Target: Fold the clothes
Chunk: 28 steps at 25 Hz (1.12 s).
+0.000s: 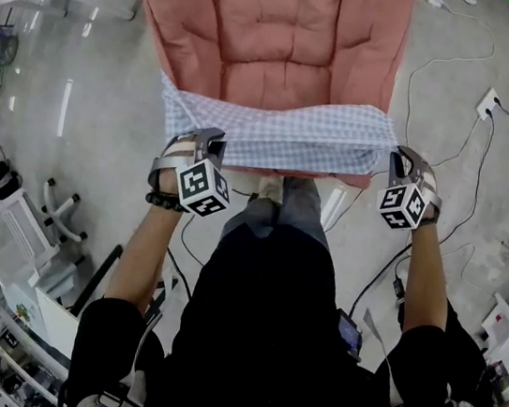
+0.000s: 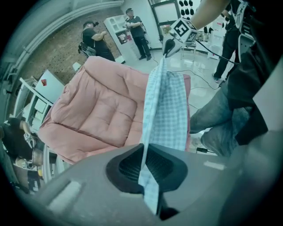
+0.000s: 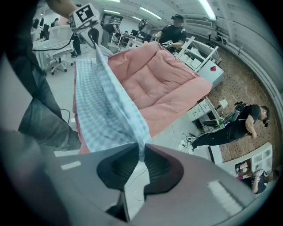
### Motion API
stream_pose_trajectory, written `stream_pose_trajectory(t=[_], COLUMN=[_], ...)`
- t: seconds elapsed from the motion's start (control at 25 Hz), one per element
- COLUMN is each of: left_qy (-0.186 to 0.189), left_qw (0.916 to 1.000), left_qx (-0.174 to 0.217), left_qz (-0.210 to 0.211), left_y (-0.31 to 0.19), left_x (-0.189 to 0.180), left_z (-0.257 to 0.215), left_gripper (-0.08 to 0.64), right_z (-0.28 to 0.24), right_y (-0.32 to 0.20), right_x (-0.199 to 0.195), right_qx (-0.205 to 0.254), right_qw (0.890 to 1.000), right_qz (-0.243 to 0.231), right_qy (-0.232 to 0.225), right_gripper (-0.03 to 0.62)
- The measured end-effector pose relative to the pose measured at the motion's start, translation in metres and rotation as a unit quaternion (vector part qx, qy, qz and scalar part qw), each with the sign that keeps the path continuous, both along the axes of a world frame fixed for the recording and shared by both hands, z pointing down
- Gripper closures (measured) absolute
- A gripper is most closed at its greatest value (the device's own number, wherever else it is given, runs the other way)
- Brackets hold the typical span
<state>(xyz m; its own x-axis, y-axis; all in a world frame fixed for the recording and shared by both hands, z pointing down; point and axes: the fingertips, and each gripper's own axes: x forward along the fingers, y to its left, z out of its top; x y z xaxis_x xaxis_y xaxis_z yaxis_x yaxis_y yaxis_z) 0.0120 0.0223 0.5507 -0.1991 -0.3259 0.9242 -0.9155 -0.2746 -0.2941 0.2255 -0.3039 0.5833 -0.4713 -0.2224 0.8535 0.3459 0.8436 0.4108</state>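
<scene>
Pale glossy floor surrounds a pink quilted pad, with white cables trailing across it on the right. At the lower left of the head view stands a white shelf rack; its tiers seem to hold small dark items, though they are too small to identify.

A blue-and-white checked cloth is held stretched as a band over the pad's near edge. Its long axis runs side to side from one gripper to the other, and its lower edge hangs over the front of the pad.

The left gripper has its jaws clamped on the cloth's left end, with a tail of fabric passing down between the pads. The right gripper pinches the right end, its jaws nearly together on the bunched corner.
</scene>
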Motion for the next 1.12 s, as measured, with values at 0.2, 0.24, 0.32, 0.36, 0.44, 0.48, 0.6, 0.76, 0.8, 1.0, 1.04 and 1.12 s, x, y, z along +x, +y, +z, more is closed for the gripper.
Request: stream_pose_trajectory(t=[0.2, 0.24, 0.32, 0.36, 0.44, 0.48, 0.6, 0.76, 0.8, 1.0, 1.04, 1.12], left_qy=[0.022, 0.029, 0.038, 0.042, 0.052, 0.058, 0.073, 0.081, 0.083, 0.097, 0.101, 0.109], left_qw=[0.9995, 0.9993, 0.9989, 0.9988, 0.9983, 0.9979, 0.9966, 0.9959, 0.9958, 0.9939, 0.9935, 0.9927], left_qx=[-0.018, -0.02, -0.025, -0.026, -0.024, -0.023, -0.027, -0.03, -0.028, -0.036, -0.039, -0.038], left_qz=[0.012, 0.011, 0.008, 0.006, -0.007, -0.016, -0.027, -0.026, -0.028, -0.037, -0.036, -0.034], left_y=[0.019, 0.022, 0.027, 0.029, 0.032, 0.033, 0.037, 0.042, 0.042, 0.048, 0.05, 0.05], left_x=[0.04, 0.046, 0.056, 0.06, 0.066, 0.067, 0.074, 0.086, 0.088, 0.1, 0.102, 0.105], left_z=[0.022, 0.027, 0.037, 0.04, 0.046, 0.049, 0.062, 0.07, 0.07, 0.082, 0.085, 0.088], left_gripper=[0.546, 0.546, 0.546, 0.546, 0.546, 0.546, 0.546, 0.546, 0.546, 0.545, 0.54, 0.471], right_z=[0.019, 0.023, 0.03, 0.034, 0.039, 0.041, 0.048, 0.056, 0.058, 0.067, 0.068, 0.071], right_y=[0.008, 0.01, 0.013, 0.014, 0.016, 0.017, 0.021, 0.025, 0.024, 0.028, 0.032, 0.043], right_x=[0.02, 0.022, 0.028, 0.032, 0.039, 0.042, 0.046, 0.049, 0.05, 0.058, 0.059, 0.061], right_qx=[0.003, 0.004, 0.008, 0.01, 0.013, 0.014, 0.015, 0.012, 0.014, 0.016, 0.009, -0.014], right_qw=[1.0, 1.0, 1.0, 0.999, 0.999, 0.999, 0.999, 0.998, 0.998, 0.997, 0.997, 0.996], right_qz=[0.007, 0.008, 0.006, 0.004, 0.002, 0.001, 0.0, 0.006, 0.006, 0.008, 0.01, 0.012], right_qy=[0.015, 0.018, 0.027, 0.031, 0.038, 0.042, 0.051, 0.058, 0.06, 0.075, 0.078, 0.089], right_gripper=[0.548, 0.548, 0.548, 0.548, 0.548, 0.548, 0.548, 0.548, 0.548, 0.546, 0.543, 0.473])
